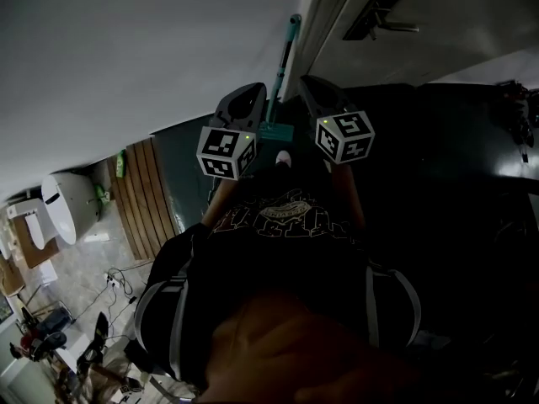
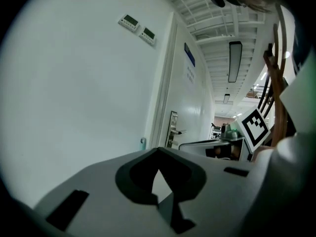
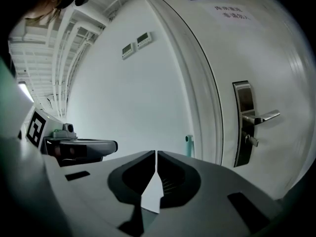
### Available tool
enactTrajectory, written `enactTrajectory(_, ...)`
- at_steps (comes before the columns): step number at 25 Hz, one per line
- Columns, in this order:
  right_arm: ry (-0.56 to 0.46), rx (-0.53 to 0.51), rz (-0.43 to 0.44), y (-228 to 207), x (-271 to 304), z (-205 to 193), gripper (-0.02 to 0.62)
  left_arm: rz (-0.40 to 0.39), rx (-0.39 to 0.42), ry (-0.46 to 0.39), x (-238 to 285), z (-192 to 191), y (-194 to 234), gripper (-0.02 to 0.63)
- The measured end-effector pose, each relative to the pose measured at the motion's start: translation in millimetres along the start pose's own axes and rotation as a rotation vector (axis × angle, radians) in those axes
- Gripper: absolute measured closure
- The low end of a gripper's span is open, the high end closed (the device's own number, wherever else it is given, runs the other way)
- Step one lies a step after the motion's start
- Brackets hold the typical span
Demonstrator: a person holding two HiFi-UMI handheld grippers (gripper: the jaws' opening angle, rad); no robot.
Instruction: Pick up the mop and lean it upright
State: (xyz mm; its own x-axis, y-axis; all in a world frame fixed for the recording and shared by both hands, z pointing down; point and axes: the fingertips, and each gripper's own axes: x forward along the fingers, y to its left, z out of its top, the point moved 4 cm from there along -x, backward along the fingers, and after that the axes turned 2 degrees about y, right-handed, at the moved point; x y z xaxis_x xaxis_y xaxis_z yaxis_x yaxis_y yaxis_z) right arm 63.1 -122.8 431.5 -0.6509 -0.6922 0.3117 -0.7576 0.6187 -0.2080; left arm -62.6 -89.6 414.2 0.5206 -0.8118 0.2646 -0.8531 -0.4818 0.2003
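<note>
Head view: mop [image 1: 286, 57] upright beside door [image 1: 438, 15]; left gripper [image 1: 251, 95] and right gripper [image 1: 313, 91] near door, jaws pressed together, empty

Teal-handled mop [image 1: 285, 66], upright, leaning against white wall [image 1: 126, 49]

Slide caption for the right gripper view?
Right gripper, shut and empty, faces a white door, the top of the teal mop handle showing beside its frame.

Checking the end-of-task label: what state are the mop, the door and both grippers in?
mop: upright, leaning on the wall beside the door frame, held by neither gripper.
left gripper: shut, empty.
right gripper: shut, empty.
door: closed, handle level.
</note>
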Motion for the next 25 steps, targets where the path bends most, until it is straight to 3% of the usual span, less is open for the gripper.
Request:
enactTrajectory(12,0.060,-0.002,0.057,-43,48,-6,0.575,0.078,-0.024,0.013,38,1,15,0.558)
enactTrajectory(25,0.089,0.051,-0.060,-64,96,-12,0.572,0.012,0.010,0.034,59,21,57,0.559)
